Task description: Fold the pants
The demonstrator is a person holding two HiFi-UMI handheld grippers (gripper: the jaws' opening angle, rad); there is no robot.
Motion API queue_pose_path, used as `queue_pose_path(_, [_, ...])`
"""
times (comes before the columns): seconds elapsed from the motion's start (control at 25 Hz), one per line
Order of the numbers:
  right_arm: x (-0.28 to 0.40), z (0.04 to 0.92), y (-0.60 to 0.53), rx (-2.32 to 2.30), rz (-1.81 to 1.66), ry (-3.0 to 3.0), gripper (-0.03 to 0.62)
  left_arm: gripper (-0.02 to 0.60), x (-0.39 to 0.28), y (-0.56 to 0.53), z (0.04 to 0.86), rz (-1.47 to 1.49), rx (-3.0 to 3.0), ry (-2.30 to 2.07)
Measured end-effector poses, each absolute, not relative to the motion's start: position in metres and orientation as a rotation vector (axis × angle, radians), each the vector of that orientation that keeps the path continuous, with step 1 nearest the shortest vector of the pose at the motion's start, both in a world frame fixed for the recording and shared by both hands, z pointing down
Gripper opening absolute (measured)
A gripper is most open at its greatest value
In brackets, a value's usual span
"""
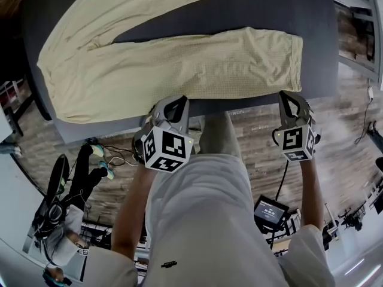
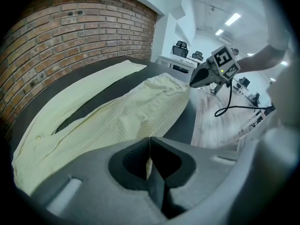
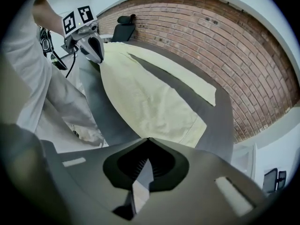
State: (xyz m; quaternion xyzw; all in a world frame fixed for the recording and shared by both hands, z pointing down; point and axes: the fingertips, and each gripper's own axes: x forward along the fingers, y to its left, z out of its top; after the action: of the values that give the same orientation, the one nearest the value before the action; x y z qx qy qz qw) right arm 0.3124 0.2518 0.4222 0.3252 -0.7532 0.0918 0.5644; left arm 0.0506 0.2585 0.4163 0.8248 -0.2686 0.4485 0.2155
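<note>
Pale yellow pants [image 1: 179,64] lie spread flat on a dark grey table [image 1: 197,14], legs running to the right and waist at the left. My left gripper [image 1: 173,100] is at the near edge of the near leg and is shut; in the left gripper view [image 2: 150,138] a sliver of yellow cloth shows between its pads. My right gripper [image 1: 289,94] is shut at the near corner of that leg's hem [image 3: 187,135]. In the right gripper view [image 3: 148,138] only a grey sliver shows in its gap, so I cannot tell if cloth is caught.
The table's near edge [image 1: 239,103] runs just under both grippers. A person's legs in light trousers [image 1: 203,208] stand between them. Wooden floor with cables [image 1: 114,157] and a small screen [image 1: 269,211] lies below. A brick wall [image 3: 234,46] backs the table.
</note>
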Motion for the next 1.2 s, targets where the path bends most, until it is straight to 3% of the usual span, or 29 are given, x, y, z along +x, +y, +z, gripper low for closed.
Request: queue_pose_path(1.2, [0.264, 0.240, 0.069, 1.077, -0.096, -1.795, 0.006, 0.011, 0.004, 0.099, 0.291, 1.194, 2.403, -0.837])
